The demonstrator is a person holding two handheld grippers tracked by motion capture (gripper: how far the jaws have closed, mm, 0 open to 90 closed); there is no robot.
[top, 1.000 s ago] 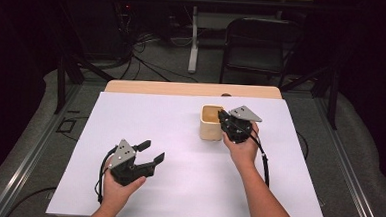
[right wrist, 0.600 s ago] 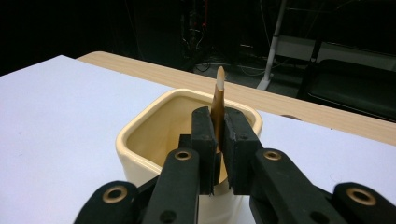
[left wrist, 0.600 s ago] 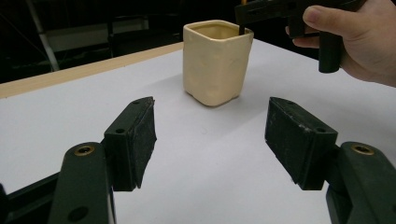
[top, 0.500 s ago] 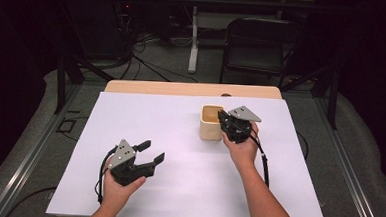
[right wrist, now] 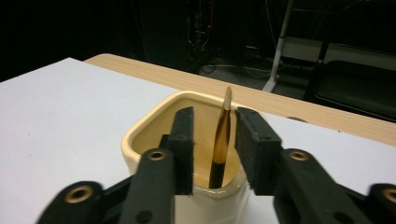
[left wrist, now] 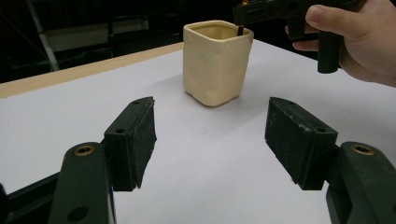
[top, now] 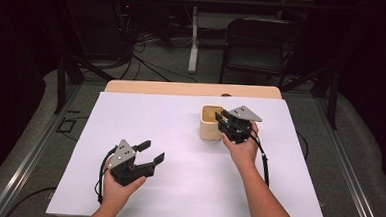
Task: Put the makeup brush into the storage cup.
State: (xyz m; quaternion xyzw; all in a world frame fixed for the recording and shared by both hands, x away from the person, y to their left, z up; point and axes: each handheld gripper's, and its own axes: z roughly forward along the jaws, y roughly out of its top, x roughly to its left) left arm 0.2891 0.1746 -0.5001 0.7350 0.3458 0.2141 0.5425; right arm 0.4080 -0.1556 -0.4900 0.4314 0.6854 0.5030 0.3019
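Observation:
A cream square cup (top: 211, 124) stands right of the middle of the white table (top: 179, 138). A thin brush (right wrist: 222, 135) with a dark handle and a pale tip stands upright inside the cup (right wrist: 154, 126). My right gripper (top: 220, 119) hovers over the cup's rim. Its jaws have just been opening, and the brush stands loose between the pads (right wrist: 184, 140) of the right gripper (right wrist: 215, 114). My left gripper (top: 152, 151) rests at the near left, open and empty. In the left gripper view it (left wrist: 212, 116) faces the cup (left wrist: 215, 60), with the right gripper (left wrist: 243, 16) above it.
The white sheet covers a wooden table whose far edge (top: 192, 89) shows as a tan strip. Beyond it stand a black folding chair (top: 257, 47) and a desk leg among cables on the floor. Dark stands flank the table at both sides.
Both hands stay where they were. The right gripper's jaws look slightly wider over the cup than in the earlier high views.

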